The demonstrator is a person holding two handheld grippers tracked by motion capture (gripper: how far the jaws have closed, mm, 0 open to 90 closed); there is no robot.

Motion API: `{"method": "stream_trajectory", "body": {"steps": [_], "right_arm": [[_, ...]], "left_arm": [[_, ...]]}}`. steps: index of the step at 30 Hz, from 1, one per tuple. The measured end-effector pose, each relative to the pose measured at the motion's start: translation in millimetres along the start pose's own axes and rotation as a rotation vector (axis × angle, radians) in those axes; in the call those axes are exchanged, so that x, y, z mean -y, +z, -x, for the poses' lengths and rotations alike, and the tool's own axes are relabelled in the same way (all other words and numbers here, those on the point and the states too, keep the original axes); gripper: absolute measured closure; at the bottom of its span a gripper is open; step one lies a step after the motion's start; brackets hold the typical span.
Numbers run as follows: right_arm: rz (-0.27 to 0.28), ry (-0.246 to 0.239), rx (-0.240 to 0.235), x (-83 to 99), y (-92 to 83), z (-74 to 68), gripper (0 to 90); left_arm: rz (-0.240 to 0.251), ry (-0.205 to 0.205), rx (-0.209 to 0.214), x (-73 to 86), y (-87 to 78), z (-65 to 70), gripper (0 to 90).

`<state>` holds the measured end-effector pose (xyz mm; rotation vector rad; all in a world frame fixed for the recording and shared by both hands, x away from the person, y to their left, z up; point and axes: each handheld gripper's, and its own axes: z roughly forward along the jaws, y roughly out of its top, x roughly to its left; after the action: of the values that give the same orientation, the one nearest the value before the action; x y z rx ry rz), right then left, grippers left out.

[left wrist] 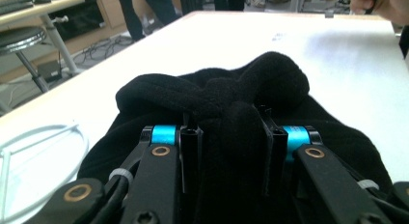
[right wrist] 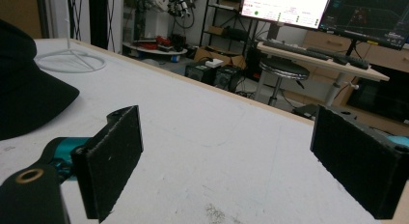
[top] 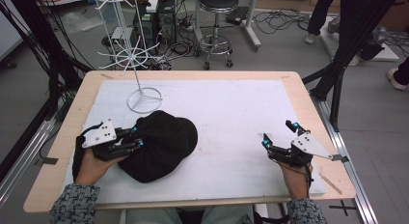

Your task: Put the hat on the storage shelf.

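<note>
A black fabric cap (top: pixel 164 144) lies on the white mat (top: pixel 231 108) at the table's left. My left gripper (top: pixel 138 137) reaches in from the cap's left side, level with the table. In the left gripper view the gripper (left wrist: pixel 230 132) is shut on a bunched fold of the cap (left wrist: pixel 217 93), which fills the gap between both pads. My right gripper (top: pixel 277 132) rests at the mat's right side, far from the cap. It stands open with bare mat between its jaws (right wrist: pixel 226 156). The cap's edge (right wrist: pixel 24 93) shows at the left of the right gripper view.
A white wire stand has its ring base (top: pixel 144 99) on the mat just behind the cap, and its pole rises toward the back left. The ring base (right wrist: pixel 70 62) shows far left in the right gripper view. A stool (top: pixel 217 21) and cables are beyond the table.
</note>
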<state>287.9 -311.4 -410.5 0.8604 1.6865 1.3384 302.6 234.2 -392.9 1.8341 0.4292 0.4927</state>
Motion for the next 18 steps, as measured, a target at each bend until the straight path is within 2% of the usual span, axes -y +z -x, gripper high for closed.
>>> {"method": "stream_trajectory", "body": {"steps": [18], "right_arm": [[-0.001, -0.001, 0.005, 0.5, -1.7, 0.8, 10.3]], "left_arm": [[0.098, 0.024, -0.017, -12.4, -6.9, 2.2, 69.4]]}}
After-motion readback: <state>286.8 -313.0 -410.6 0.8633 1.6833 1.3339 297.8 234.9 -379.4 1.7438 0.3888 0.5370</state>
